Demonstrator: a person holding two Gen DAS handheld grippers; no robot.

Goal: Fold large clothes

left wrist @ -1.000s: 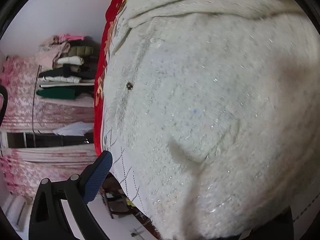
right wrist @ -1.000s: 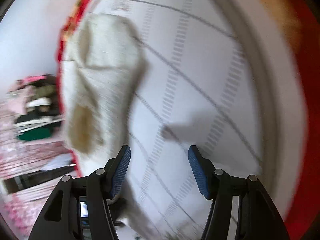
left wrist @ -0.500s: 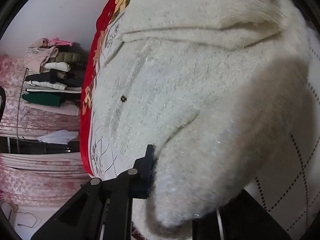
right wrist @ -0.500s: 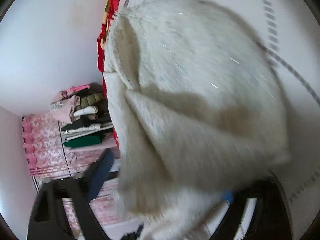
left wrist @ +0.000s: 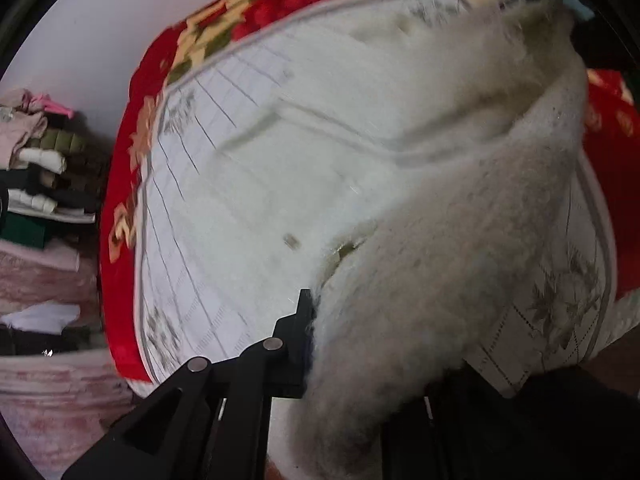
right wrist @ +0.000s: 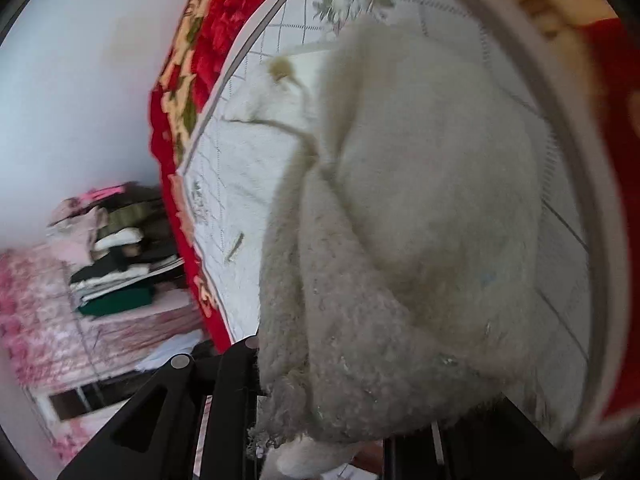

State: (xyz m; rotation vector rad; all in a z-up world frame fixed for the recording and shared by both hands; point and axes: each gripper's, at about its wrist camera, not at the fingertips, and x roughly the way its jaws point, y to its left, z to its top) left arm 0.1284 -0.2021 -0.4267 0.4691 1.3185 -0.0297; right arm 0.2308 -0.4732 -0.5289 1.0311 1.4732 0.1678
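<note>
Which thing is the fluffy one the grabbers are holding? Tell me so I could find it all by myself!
Look for the big bed with the red flowery blanket and the white checked sheet on top. The fluffy white sweater lies on that sheet, with its near edge bunched up right at both cameras. Unlike the smooth, lined sheet, it is shaggy and plain cream-white.

The fuzzy garment (left wrist: 460, 208) is cream-white with faint glitter threads. The bed cover (left wrist: 208, 184) is white with a grey grid and grey floral sprigs; its border (left wrist: 132, 184) is red with yellow flowers. At left, the clothes stack (right wrist: 116, 256) shows pink, olive, black, white and dark green.
</note>
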